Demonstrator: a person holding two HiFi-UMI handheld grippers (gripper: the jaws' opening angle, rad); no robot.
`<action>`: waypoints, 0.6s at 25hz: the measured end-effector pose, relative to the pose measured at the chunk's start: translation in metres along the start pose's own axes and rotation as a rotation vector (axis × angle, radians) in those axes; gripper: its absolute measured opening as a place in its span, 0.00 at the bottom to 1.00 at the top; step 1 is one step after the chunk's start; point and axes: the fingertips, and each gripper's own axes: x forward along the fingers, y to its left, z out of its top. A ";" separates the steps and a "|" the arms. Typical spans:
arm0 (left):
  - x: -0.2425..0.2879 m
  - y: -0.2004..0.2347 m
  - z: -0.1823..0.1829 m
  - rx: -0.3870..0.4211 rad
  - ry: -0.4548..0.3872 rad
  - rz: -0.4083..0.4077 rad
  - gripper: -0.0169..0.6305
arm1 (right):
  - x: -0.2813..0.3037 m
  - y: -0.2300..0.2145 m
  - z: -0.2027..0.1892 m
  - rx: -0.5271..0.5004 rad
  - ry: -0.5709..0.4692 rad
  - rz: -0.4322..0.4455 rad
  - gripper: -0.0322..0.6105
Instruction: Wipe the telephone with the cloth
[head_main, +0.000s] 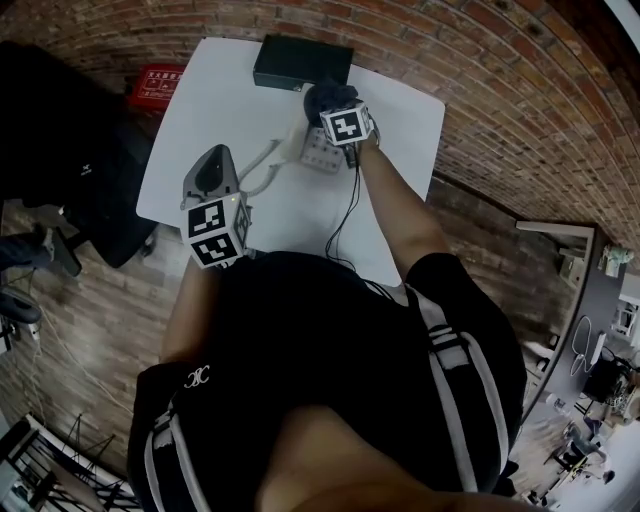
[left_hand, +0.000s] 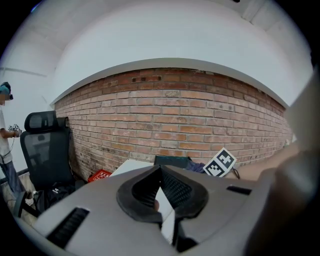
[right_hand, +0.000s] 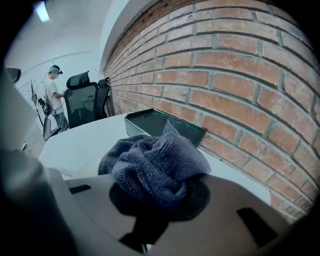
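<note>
The pale grey telephone (head_main: 318, 152) sits at the back of the white table (head_main: 230, 110), its light cord (head_main: 262, 165) curling off to the left. My right gripper (head_main: 338, 108) hovers right over the phone, shut on a bunched dark blue cloth (head_main: 328, 96) (right_hand: 155, 165) that hides its fingertips. In the right gripper view the right gripper (right_hand: 155, 192) has the cloth bulging up out of its jaws. My left gripper (head_main: 212, 160) (left_hand: 160, 175) is lifted at the table's left side, apart from the phone, jaws together with nothing between them.
A flat black box (head_main: 302, 62) (right_hand: 165, 125) lies against the brick wall behind the phone. A thin black cable (head_main: 345, 215) runs off the table's near edge. A red crate (head_main: 160, 85) and a black office chair (left_hand: 47, 150) stand left of the table; a person (right_hand: 52, 95) stands beyond.
</note>
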 end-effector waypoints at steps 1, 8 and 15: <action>0.001 0.000 0.000 0.001 0.001 -0.001 0.02 | -0.002 0.000 -0.001 -0.017 0.006 -0.013 0.13; 0.003 -0.007 0.006 0.013 -0.023 -0.011 0.02 | -0.014 -0.024 -0.005 -0.112 0.024 -0.155 0.13; 0.007 -0.008 0.007 -0.001 -0.024 -0.037 0.02 | -0.026 -0.045 -0.020 -0.077 0.047 -0.209 0.13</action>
